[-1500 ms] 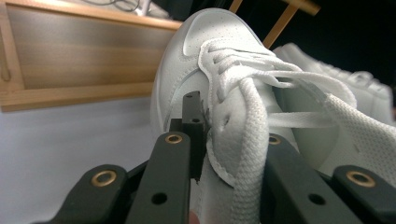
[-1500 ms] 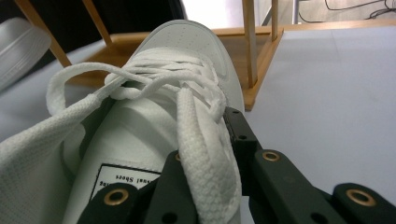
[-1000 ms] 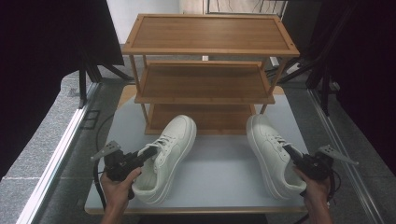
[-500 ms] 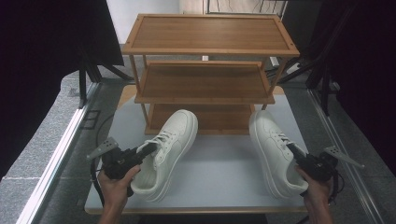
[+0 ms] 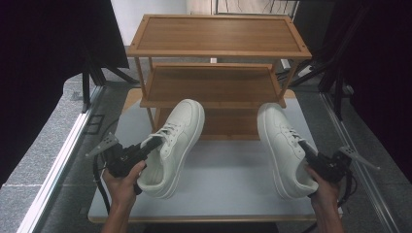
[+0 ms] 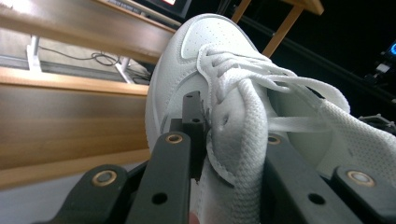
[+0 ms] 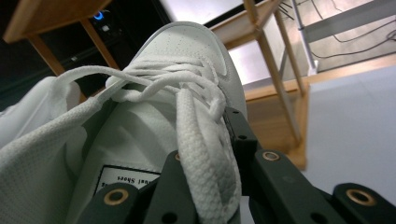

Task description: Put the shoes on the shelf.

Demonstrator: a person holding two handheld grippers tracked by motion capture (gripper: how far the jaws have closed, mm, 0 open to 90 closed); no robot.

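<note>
Tongs on the left gripper (image 5: 154,142) pinch the left white shoe (image 5: 174,141); right gripper (image 5: 304,145) pinches the right white shoe (image 5: 284,145); both shoes sit before the wooden rack (image 5: 218,53).

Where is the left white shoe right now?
In the high view the left shoe is at the table's left, toe toward the wooden rack, clamped by the left gripper.
</note>
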